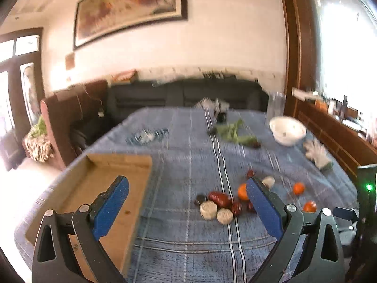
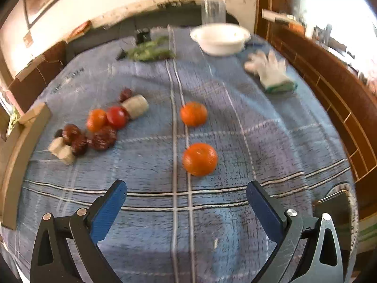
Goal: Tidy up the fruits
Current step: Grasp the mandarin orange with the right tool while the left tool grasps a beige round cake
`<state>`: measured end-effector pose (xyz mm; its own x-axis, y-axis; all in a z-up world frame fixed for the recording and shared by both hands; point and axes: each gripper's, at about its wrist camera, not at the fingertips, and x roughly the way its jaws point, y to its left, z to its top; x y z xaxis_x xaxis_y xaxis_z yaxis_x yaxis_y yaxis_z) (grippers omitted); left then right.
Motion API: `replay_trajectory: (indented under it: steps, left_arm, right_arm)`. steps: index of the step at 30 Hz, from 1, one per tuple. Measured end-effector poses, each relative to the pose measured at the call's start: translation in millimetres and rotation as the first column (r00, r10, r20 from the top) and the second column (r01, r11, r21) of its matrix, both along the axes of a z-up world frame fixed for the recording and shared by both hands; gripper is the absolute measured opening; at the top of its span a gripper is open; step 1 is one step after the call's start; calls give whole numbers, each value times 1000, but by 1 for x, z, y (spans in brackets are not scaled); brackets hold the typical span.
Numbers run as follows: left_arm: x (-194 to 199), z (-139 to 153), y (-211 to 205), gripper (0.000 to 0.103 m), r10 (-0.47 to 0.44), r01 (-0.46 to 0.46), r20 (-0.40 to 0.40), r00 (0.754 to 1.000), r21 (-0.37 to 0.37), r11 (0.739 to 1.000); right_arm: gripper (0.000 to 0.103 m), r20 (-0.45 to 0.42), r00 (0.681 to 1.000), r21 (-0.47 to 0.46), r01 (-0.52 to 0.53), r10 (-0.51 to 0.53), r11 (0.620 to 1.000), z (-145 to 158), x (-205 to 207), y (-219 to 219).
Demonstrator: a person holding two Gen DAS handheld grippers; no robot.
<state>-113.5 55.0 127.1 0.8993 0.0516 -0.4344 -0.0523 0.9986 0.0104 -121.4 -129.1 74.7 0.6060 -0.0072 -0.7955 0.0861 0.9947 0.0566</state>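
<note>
Fruits lie on a blue plaid cloth (image 2: 235, 212). In the right wrist view two oranges sit near the middle, one near (image 2: 200, 159) and one farther (image 2: 193, 114). To the left is a cluster: a third orange (image 2: 96, 119), a red tomato (image 2: 116, 117), dark red dates (image 2: 101, 138) and pale cylindrical pieces (image 2: 135, 106). My right gripper (image 2: 186, 188) is open and empty, just short of the near orange. My left gripper (image 1: 187, 185) is open and empty above the cloth, between the cardboard tray (image 1: 113, 174) and the same cluster (image 1: 220, 204).
A white bowl (image 2: 220, 38) stands at the far side, with a clear glass (image 2: 213, 11) behind it. A white glove (image 2: 268, 70) lies right of it. Green vegetables (image 2: 148, 50) lie far centre. A wooden cabinet (image 2: 329, 99) borders the right edge.
</note>
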Motion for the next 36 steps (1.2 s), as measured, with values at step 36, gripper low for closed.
replay_trajectory:
  steps: [36]
  left_arm:
    - [56,-51,14,73,-248,206,-223,943,-194,959]
  right_arm:
    - [71,103,995,44,14,-18,999,6,1,-36]
